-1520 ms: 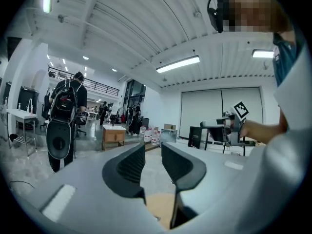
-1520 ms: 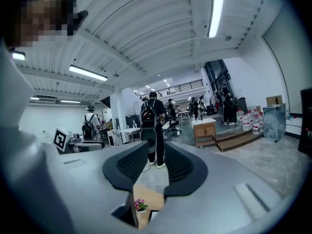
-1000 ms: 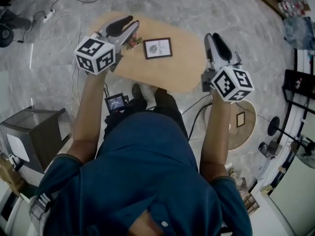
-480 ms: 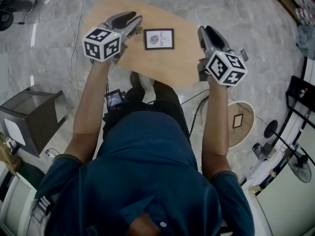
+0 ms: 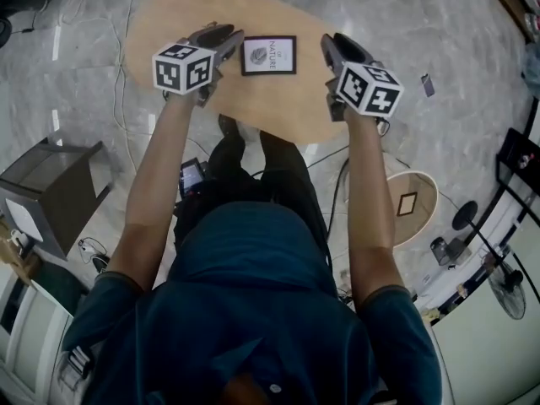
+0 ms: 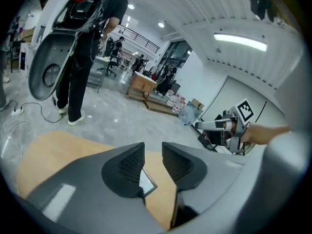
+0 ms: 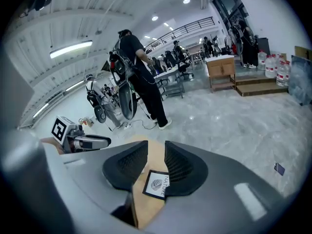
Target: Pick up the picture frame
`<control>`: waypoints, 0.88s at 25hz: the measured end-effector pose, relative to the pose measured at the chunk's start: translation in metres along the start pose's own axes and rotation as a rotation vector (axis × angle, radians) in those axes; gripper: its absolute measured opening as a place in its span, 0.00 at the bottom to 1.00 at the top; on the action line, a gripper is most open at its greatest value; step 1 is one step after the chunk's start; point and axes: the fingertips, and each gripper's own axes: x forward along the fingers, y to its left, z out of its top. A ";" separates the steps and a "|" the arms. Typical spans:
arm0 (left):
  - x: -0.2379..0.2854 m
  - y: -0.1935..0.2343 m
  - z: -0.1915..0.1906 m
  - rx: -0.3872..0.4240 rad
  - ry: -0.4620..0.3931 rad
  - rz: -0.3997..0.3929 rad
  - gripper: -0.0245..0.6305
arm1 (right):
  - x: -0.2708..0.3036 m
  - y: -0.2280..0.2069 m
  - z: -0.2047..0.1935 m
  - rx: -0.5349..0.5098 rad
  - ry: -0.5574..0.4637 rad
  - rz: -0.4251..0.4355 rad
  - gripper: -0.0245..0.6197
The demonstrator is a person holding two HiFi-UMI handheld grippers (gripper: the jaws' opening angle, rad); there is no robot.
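Two narrowly parted, empty claws, the left gripper [image 5: 226, 35] and right gripper [image 5: 327, 43], flank the picture frame [image 5: 268, 56], lying flat midway between the wooden table's [image 5: 283, 112] long edges.

The person wears a dark teal short-sleeved shirt [image 5: 253, 302] with a pale button [image 5: 272, 387] near the collar, black trousers [image 5: 283, 184] and dark shoes [image 5: 229, 129]. The left gripper [image 5: 224, 34] and right gripper [image 5: 332, 44] are smooth grey moulded shells with darker ribbed pads [image 6: 130, 162], each carrying a white cube [image 5: 184, 67] printed with black square markers.
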 end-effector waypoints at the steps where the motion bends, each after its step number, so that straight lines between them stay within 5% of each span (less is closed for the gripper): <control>1: 0.008 0.005 -0.009 -0.017 0.014 0.004 0.21 | 0.010 -0.006 -0.008 0.005 0.019 0.002 0.18; 22: 0.131 0.117 -0.233 -0.307 0.341 0.163 0.26 | 0.180 -0.105 -0.194 0.104 0.400 0.014 0.18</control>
